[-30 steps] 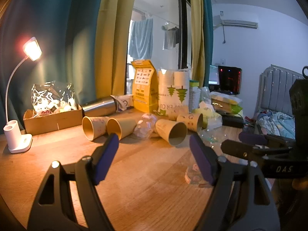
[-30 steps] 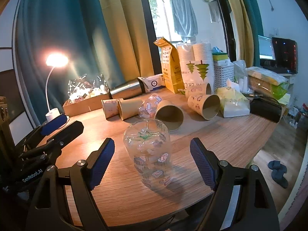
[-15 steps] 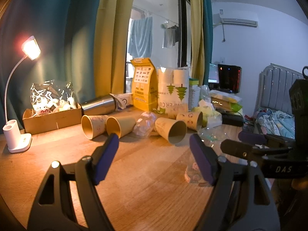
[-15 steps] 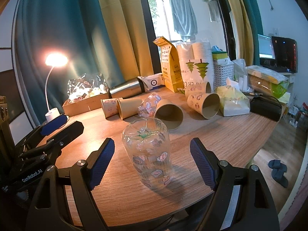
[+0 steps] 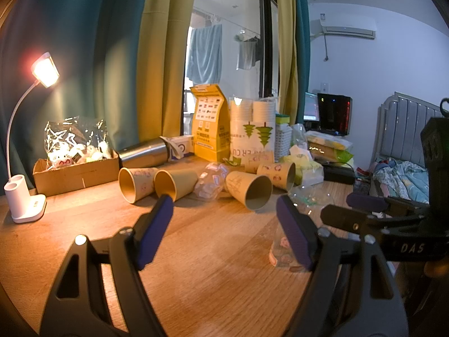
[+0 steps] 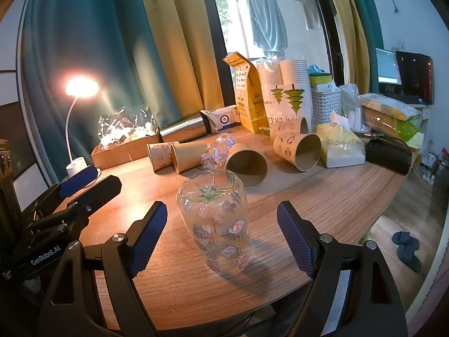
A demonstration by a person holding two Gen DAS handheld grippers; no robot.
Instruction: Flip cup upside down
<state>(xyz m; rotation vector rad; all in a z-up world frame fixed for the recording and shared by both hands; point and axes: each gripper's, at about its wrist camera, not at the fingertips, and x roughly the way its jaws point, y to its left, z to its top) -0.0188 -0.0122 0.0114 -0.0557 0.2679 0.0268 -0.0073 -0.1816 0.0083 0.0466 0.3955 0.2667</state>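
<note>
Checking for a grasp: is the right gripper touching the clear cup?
Apart. The right wrist view shows the right gripper open, with bare table visible between each pad and the clear cup.

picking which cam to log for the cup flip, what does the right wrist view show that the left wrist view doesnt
Only the right wrist view: the whole clear plastic cup with cartoon stickers standing mouth-down between the open right claw, plus dark slippers on the floor.

Only the left wrist view: a white wall air conditioner and a grey padded headboard; there its own finger hides much of the cup.

Both: the lit white desk lamp, the brown paper cups lying on their sides and the wooden table.
</note>
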